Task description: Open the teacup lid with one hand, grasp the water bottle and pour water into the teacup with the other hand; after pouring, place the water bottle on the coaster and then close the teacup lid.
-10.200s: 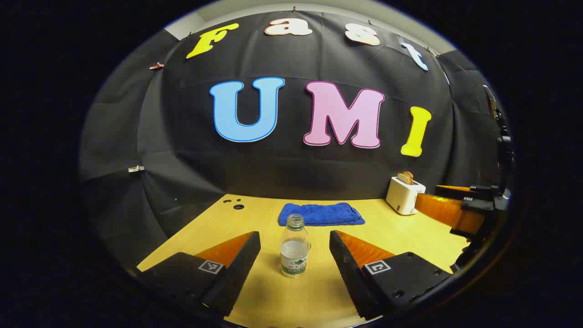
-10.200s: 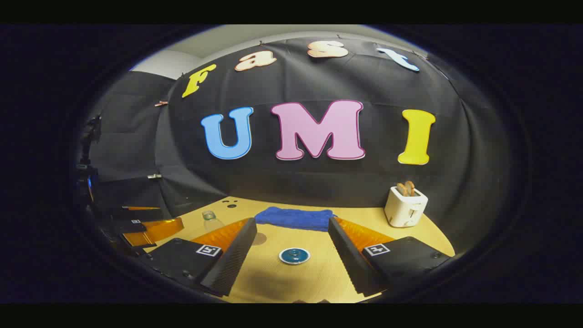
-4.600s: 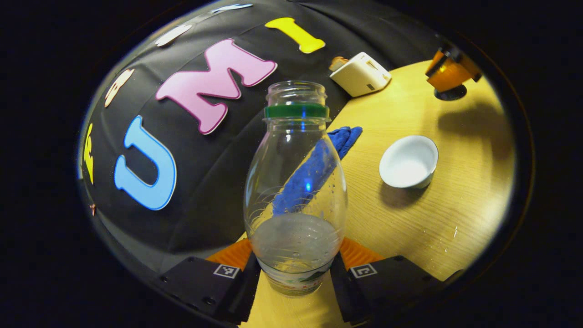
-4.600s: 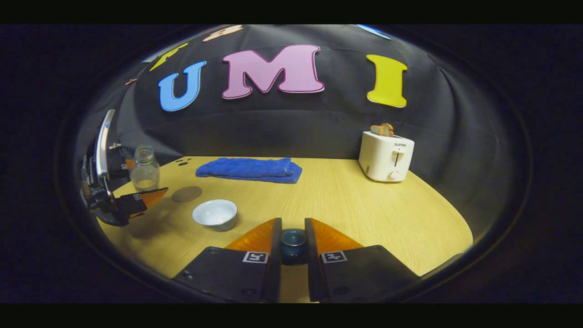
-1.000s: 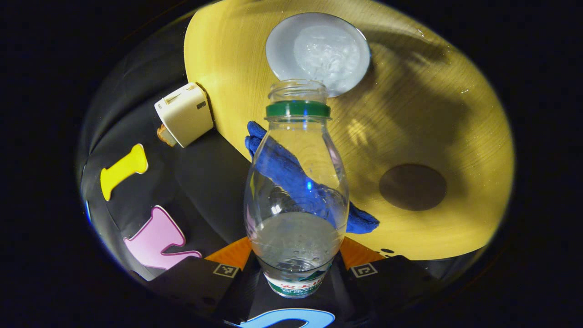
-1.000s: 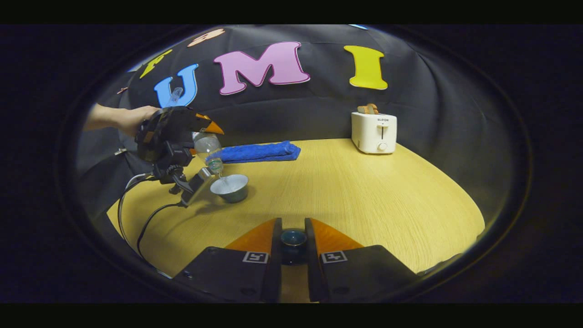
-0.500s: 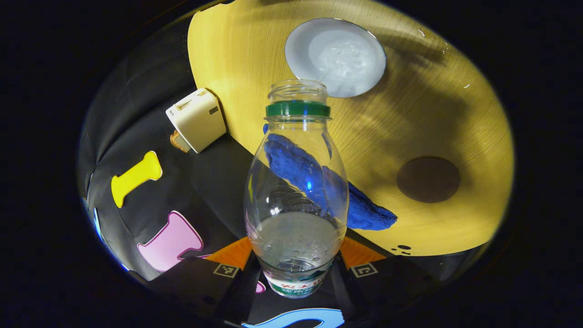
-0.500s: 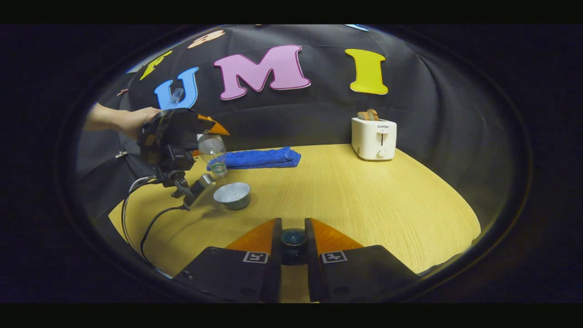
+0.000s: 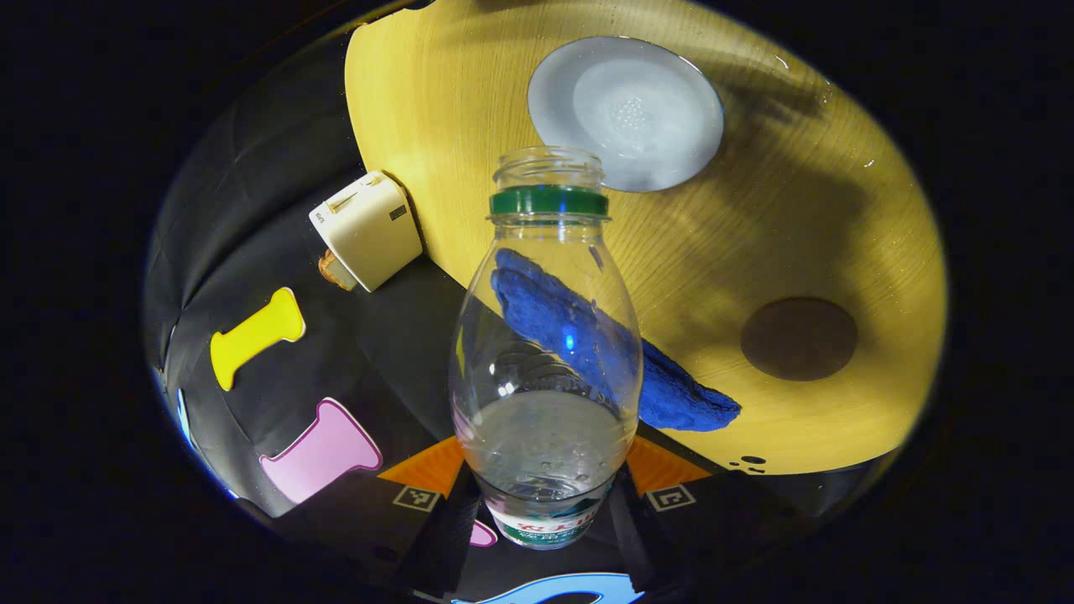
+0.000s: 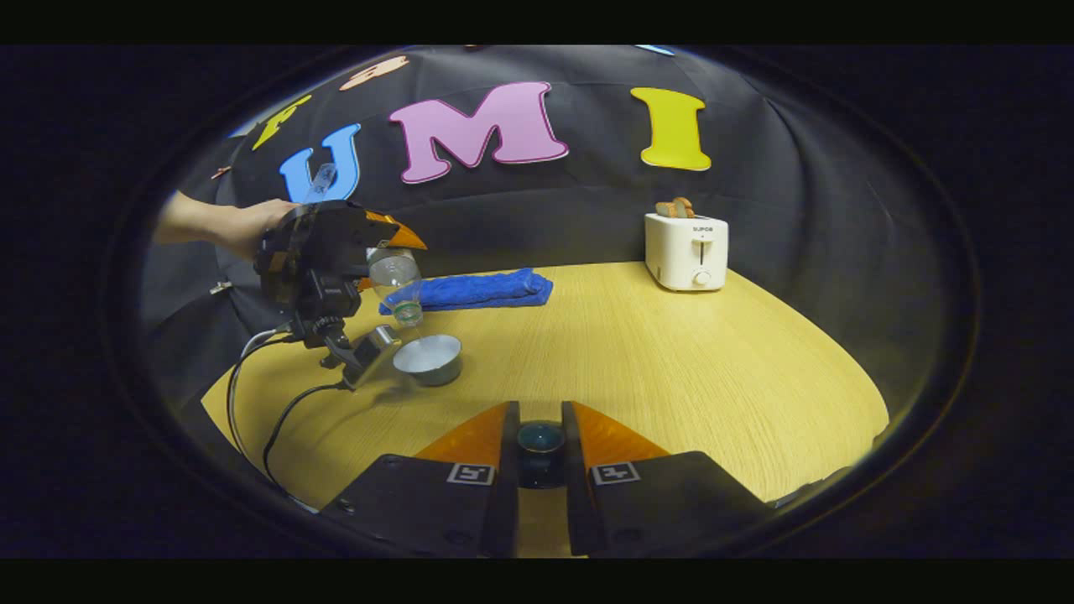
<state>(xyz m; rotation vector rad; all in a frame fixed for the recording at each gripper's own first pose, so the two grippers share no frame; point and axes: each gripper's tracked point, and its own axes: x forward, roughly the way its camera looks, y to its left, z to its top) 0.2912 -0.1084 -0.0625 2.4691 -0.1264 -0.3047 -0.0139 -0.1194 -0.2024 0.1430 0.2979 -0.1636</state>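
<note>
The left gripper's [image 9: 544,503] jaws are clamped on the bottle [image 9: 545,352], tipped mouth-down over the cup [image 9: 625,113], its long axis sloping toward the cup's rim. The right gripper's [image 10: 540,457] jaws pinch the lid [image 10: 540,440] above the desk [image 10: 654,352]. Tilting further risks overshooting the rim and wetting the desk near the coaster [image 9: 799,339].

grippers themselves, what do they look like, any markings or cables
In the right gripper view, the right gripper has two wedge-shaped fingers on blocky black bodies, each carrying a small square black-and-white tag. The left gripper, farther off, is a bulky black housing with black cables trailing down to the table. A bare hand holds it; no sleeve shows.
</note>
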